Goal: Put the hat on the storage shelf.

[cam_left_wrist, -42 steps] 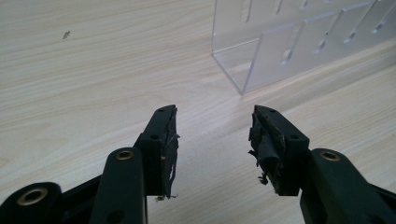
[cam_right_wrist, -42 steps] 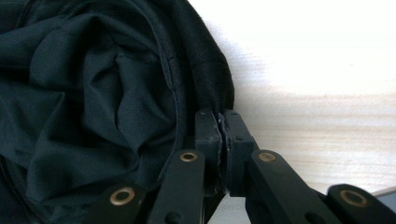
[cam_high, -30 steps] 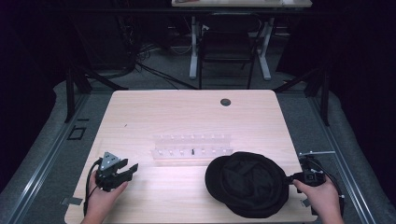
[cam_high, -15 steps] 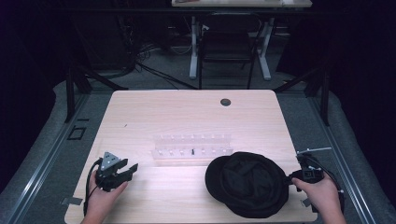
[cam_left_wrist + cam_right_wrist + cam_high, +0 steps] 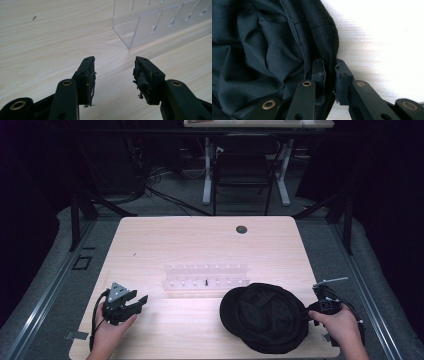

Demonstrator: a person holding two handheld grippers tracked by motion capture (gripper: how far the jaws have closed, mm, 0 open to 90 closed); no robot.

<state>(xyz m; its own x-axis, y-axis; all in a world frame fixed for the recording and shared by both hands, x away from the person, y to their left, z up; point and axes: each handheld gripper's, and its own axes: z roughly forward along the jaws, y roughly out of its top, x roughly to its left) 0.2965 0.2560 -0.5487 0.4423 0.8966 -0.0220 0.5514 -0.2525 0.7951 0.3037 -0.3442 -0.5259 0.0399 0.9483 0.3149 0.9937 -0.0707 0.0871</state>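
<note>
Nearest me, along the table's front edge, both hands enter from below. My left hand holds the left gripper low over bare wood near the front left corner, pointing toward the middle of the table; its jaws stand apart with nothing between them. In the left gripper view the fingertips frame open wood, and the corner of a clear plastic rack stands just ahead to the right, apart from them.

At the front right, my right hand holds the right gripper level at the right rim of a black fabric hat, which lies crumpled on the table near the front edge, right of centre. In the right gripper view the hat's edge runs between the jaws, which have just been opening; a narrow gap shows between the pads, and I cannot tell whether they press on the cloth. Bare wood lies to the right of the hat there.

Just behind the hat the rack runs across the middle. Beyond it the table is open wood up to a small round hole near the far edge.
</note>
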